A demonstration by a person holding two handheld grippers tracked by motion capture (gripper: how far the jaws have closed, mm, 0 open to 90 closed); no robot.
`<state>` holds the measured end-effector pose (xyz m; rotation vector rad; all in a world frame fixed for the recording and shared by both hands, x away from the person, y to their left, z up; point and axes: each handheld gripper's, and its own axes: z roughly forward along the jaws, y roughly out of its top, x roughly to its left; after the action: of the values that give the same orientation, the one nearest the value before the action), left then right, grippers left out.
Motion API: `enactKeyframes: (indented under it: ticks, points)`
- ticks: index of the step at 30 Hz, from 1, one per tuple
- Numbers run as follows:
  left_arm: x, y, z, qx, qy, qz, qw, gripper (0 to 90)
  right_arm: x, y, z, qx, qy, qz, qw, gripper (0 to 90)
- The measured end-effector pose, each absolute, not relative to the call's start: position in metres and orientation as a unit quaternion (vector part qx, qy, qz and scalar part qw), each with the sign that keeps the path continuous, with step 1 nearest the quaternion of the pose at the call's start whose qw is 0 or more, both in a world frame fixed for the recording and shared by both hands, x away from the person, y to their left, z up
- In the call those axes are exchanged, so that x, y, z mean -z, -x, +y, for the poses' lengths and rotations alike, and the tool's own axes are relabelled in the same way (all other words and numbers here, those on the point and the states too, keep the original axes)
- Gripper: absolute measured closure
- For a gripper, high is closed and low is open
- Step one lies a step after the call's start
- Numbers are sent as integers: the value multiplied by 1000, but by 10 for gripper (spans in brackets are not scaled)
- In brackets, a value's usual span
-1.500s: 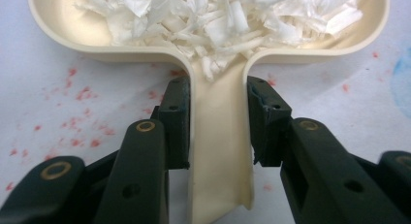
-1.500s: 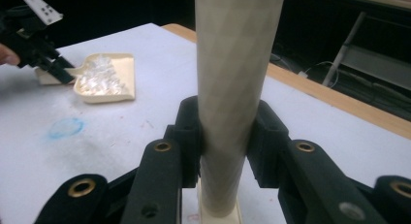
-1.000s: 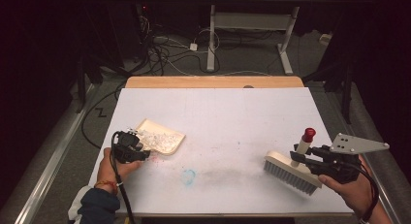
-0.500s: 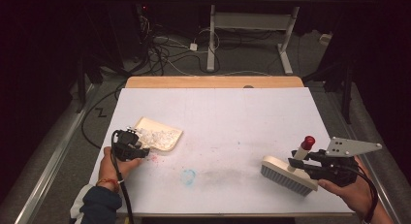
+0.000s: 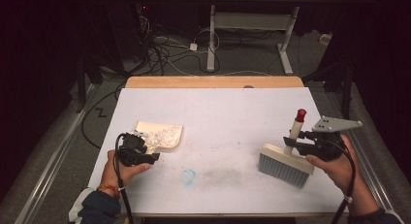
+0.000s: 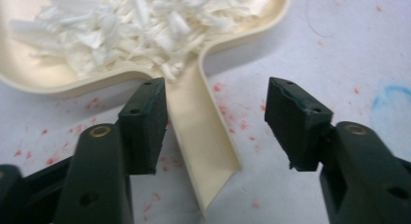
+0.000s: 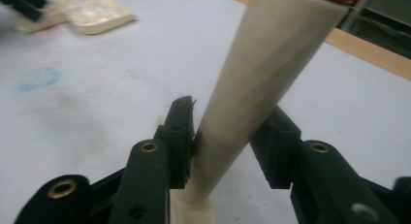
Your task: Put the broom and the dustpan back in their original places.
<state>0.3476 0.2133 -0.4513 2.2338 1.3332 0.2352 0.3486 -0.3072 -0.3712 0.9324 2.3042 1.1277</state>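
Note:
A cream dustpan (image 5: 157,136) holding white shreds (image 6: 121,25) lies on the white table sheet at the left. Its flat handle (image 6: 203,136) runs between the jaws of my left gripper (image 5: 138,153) (image 6: 218,122), which stand open around it; the handle lies close against one jaw. At the right, a brush with grey bristles (image 5: 283,168) rests on the sheet, its cream handle (image 5: 294,129) with a red tip rising nearly upright. My right gripper (image 5: 303,144) (image 7: 225,136) is shut on that brush handle (image 7: 242,98) low down, near the brush block.
A blue ring mark (image 5: 189,175) and a grey smudge (image 5: 228,175) lie on the sheet between the two hands. Red specks dot the sheet by the dustpan. A wooden table edge (image 5: 213,82) runs along the far side, with floor cables and desk legs beyond.
The brush has shifted slightly left and its handle has swung more upright in my right gripper. The dustpan and left gripper have barely moved.

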Motion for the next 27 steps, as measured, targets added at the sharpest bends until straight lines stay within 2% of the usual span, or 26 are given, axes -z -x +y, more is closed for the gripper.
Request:
enactKeyframes:
  ticks: [3, 7, 9, 14, 18, 19, 27]
  points:
    - [451, -343, 213, -111, -828, 479, 270, 342, 376, -367, -301, -380, -352, 825, 228, 590]
    - [446, -331, 216, -165, -823, 445, 314, 298, 382, -383, -293, -374, -371, 816, 238, 585]
    - [443, -323, 216, -200, -818, 426, 330, 226, 384, -389, -290, -371, -378, 812, 247, 581]
    - [442, -308, 214, -254, -809, 391, 358, 199, 392, -407, -285, -361, -402, 800, 260, 572]
    - [448, -302, 212, -269, -808, 376, 366, 199, 396, -417, -282, -360, -423, 779, 291, 522]
    - [449, -301, 211, -275, -809, 372, 363, 199, 397, -418, -281, -361, -425, 774, 300, 539]
    - [456, -296, 204, -282, -815, 356, 360, 192, 398, -419, -277, -377, -419, 765, 311, 515]
